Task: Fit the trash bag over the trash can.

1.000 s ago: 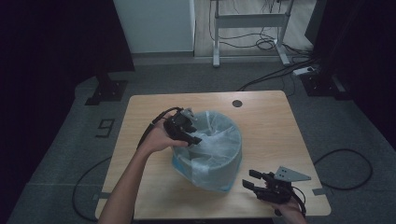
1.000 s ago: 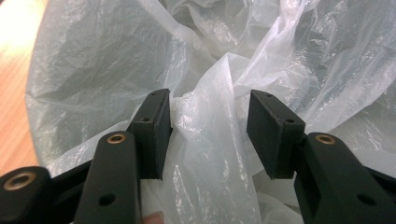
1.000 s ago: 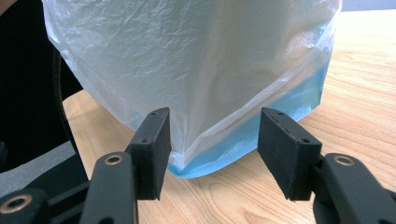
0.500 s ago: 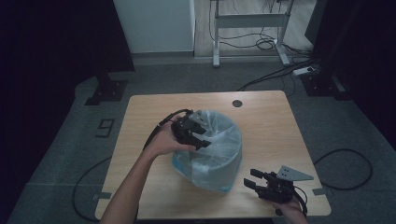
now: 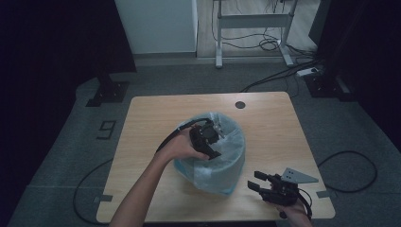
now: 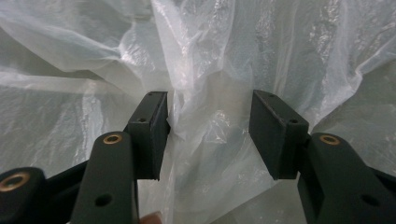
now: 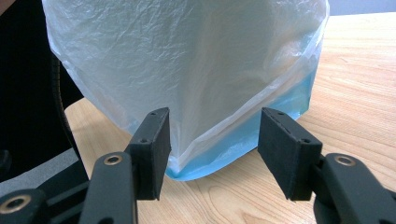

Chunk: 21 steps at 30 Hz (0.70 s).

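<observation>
The left gripper point(image 5: 211, 142) has been carried from the near-left rim of the bin point(image 5: 211, 163) further in over its mouth since a second ago, and its jaws are now held apart inside the bin, with a fold of the clear liner bag point(image 6: 205, 116) standing between the pads but not pinched. From this it is judged that the liner is being spread or pressed into the bin, and that a grip on the film has not yet been taken. The right gripper point(image 5: 263, 182) has been kept where it was, low on the table point(image 5: 142, 118) near the front right corner, its jaws likewise apart and aimed at the bin's lower edge point(image 7: 243, 140), which is near but not touched. The blue bin stands a little in front of the middle of the table, draped by the liner. Bare wood is left on every side of it, widest towards the far edge and the left; the right gripper lies close to the front edge, so little room is left behind it.
</observation>
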Each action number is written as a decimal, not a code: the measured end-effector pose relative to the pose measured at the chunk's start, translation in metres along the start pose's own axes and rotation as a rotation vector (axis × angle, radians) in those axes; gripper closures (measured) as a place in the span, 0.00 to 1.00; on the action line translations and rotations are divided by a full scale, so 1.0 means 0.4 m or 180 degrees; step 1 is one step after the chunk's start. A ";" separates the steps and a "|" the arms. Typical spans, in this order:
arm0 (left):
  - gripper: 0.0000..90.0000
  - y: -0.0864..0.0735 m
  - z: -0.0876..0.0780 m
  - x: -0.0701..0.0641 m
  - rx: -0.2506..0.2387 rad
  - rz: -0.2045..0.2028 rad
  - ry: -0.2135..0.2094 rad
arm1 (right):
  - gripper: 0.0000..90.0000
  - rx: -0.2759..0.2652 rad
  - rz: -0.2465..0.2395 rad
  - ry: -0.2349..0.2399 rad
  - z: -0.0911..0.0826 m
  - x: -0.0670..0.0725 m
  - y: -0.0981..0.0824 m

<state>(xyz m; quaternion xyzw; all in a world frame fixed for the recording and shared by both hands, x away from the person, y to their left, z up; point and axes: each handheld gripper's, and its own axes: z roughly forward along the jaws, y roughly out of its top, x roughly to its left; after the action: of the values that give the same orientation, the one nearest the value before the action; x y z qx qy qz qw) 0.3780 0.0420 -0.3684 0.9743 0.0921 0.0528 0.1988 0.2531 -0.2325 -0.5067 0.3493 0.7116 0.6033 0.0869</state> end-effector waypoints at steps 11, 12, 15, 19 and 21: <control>0.35 -0.054 -0.089 0.016 -0.0811 -0.0258 0.0323 | 0.48 -0.0045 0.0014 -0.0038 -0.012 -0.006 0.004; 0.34 -0.065 -0.099 0.017 -0.0906 -0.0317 0.0356 | 0.47 -0.0055 0.0017 -0.0048 -0.013 -0.007 0.004; 0.33 -0.089 -0.116 0.016 -0.1086 -0.0441 0.0412 | 0.47 -0.0068 0.0031 -0.0082 -0.016 -0.009 0.006; 0.32 -0.157 -0.151 0.000 -0.1414 -0.0656 0.0611 | 0.46 -0.0084 0.0036 -0.0138 -0.019 -0.012 0.006; 0.31 -0.187 -0.161 -0.011 -0.1511 -0.0723 0.0664 | 0.45 -0.0082 0.0040 -0.0188 -0.020 -0.016 0.005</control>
<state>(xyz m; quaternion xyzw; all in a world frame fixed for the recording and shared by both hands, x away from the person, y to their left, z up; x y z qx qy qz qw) 0.3530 0.1332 -0.3395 0.8732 0.2058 0.1502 0.4154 0.2542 -0.2426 -0.5046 0.3702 0.6987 0.6024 0.1086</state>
